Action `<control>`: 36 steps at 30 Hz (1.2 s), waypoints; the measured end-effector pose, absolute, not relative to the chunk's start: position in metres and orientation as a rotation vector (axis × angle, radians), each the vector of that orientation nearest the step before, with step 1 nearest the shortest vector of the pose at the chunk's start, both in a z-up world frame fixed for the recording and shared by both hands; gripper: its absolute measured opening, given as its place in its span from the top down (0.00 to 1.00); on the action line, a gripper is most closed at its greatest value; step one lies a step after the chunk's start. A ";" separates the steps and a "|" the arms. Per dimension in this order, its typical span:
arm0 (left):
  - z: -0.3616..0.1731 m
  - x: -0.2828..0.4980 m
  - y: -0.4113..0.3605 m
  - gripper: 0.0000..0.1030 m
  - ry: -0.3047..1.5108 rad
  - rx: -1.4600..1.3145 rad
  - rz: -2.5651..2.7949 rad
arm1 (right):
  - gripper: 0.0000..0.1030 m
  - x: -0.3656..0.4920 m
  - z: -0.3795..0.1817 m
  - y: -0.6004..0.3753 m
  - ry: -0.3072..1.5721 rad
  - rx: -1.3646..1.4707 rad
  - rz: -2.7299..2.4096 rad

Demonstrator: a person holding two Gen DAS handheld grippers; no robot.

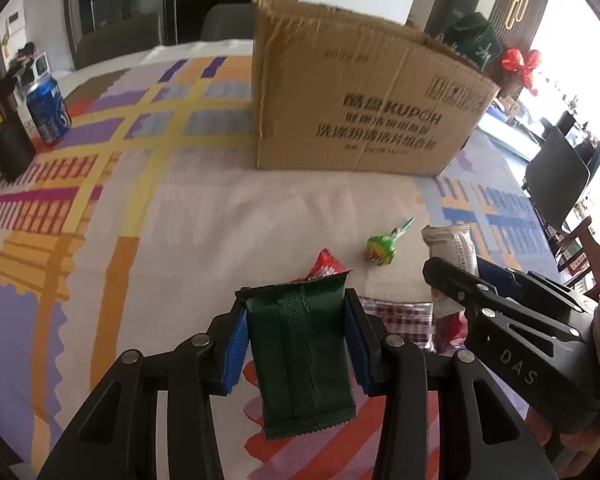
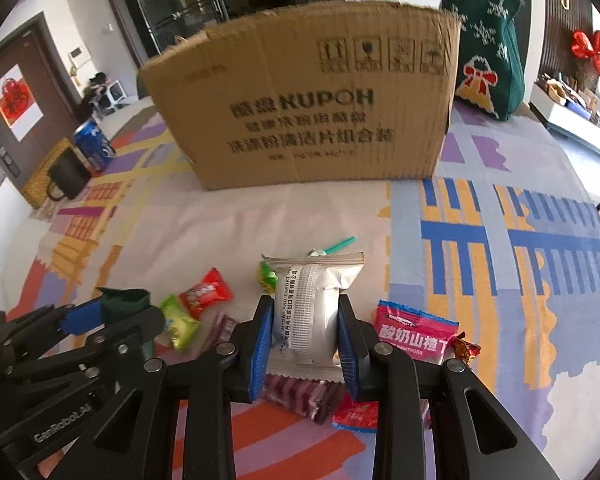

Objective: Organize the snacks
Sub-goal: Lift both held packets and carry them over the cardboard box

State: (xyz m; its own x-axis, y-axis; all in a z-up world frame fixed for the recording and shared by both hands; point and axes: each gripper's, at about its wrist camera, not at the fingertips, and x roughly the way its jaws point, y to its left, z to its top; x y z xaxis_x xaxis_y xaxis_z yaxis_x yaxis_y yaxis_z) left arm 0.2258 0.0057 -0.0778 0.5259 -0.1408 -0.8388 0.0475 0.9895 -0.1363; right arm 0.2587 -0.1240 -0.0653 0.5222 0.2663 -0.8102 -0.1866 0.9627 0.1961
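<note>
My left gripper (image 1: 296, 300) is shut on a dark green snack packet (image 1: 300, 360), blue pads pressed on both its sides, lifted above the tablecloth. My right gripper (image 2: 305, 304) is shut on a white-silver packet (image 2: 312, 292) held upright. In the left wrist view the right gripper (image 1: 452, 280) and its white packet (image 1: 456, 240) sit at the right. Loose on the cloth lie a red candy (image 2: 206, 292), a green candy (image 2: 178, 322), a green lollipop (image 1: 380, 246), a pink packet (image 2: 414, 334) and a purple checked packet (image 2: 304, 394). A cardboard box (image 2: 308, 96) stands behind them.
A blue can (image 1: 48, 110) and a black mug (image 1: 8, 152) stand at the table's far left. A green knitted bag (image 2: 488, 48) is behind the box on the right. A dark chair (image 1: 556, 176) stands past the table's right edge.
</note>
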 end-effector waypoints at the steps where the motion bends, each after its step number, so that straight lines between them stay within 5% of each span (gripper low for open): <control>1: -0.073 0.225 0.006 0.58 0.998 -0.099 -0.115 | 0.70 0.257 -0.062 -0.124 0.978 0.089 0.276; 36: 0.049 0.265 0.007 0.58 0.664 -0.054 -0.134 | 0.70 0.268 0.059 -0.119 0.661 0.063 0.330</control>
